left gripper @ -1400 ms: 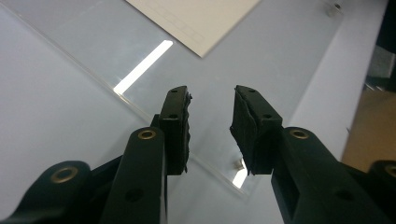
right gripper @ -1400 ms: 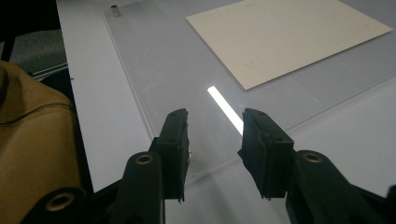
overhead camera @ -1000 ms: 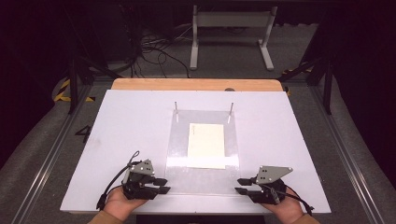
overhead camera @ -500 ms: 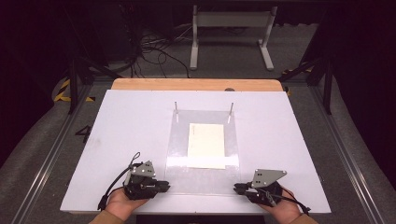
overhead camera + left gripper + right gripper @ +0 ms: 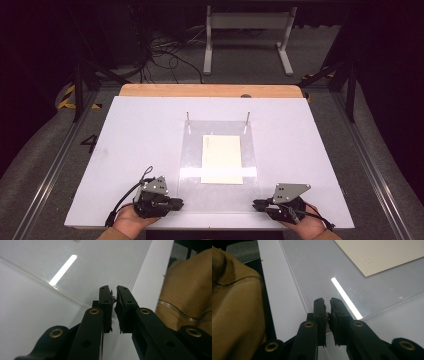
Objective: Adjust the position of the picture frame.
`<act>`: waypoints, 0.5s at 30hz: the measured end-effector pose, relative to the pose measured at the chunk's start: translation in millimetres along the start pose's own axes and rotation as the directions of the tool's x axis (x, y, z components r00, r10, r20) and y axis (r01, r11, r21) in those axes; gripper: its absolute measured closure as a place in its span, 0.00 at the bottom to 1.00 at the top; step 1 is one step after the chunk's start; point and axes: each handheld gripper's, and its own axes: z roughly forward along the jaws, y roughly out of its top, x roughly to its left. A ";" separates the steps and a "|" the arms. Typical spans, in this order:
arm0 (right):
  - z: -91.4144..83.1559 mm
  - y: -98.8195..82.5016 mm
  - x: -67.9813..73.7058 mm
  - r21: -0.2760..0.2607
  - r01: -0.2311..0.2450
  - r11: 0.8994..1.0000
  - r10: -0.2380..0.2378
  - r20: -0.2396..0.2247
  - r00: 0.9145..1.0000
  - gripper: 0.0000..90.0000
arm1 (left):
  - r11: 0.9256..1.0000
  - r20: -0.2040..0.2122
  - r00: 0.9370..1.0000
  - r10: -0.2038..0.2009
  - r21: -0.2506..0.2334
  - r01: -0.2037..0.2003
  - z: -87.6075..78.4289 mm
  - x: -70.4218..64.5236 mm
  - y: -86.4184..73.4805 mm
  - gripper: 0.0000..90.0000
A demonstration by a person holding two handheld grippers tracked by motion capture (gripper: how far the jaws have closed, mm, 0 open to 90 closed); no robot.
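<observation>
A clear plastic sheet (image 5: 220,200) lies flat on the white table board (image 5: 135,140), with a cream paper (image 5: 221,157) in its middle. My left gripper (image 5: 179,202) is at the sheet's near left corner. Its jaws have just been closing, and in the left gripper view (image 5: 113,288) the thin corner of the sheet (image 5: 100,262) runs between the nearly touching pads. My right gripper (image 5: 256,204) is at the near right corner. The right gripper view (image 5: 327,301) shows it shut, with the sheet's (image 5: 317,270) edge between the pads and the paper (image 5: 382,252) beyond.
Two thin metal pegs (image 5: 188,116) (image 5: 248,116) stand at the sheet's far edge. A wooden strip (image 5: 210,90) borders the board's far side. Metal rails run along both sides. The person's tan garment (image 5: 190,290) (image 5: 234,302) is close behind the near edge.
Both pairs of jaws have drawn together on the sheet's near corners. The hands have stayed where they were, and the sheet and paper lie as before.
</observation>
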 end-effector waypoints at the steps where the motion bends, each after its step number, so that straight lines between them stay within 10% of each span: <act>1: -1.4 -1.0 1.2 0.003 0.002 1.000 -0.002 -0.004 1.000 0.92 | 1.000 0.002 1.000 0.003 0.003 -0.003 -0.5 -1.5 -1.1 0.93; 4: -4.1 -3.1 4.6 0.006 0.007 1.000 -0.007 -0.017 1.000 0.92 | 0.998 0.133 0.991 0.001 0.055 -0.009 7.3 -8.9 -5.8 0.99; 8: -4.2 -2.7 6.5 0.011 0.015 1.000 -0.015 -0.023 1.000 0.92 | 0.993 0.065 0.994 0.093 0.068 -0.097 11.2 -30.9 2.3 0.97; 15: -8.9 0.7 3.8 -0.032 0.003 0.999 -0.003 -0.016 1.000 0.85 | 0.997 0.042 0.999 0.027 -0.071 -0.024 -7.4 -17.2 1.8 0.84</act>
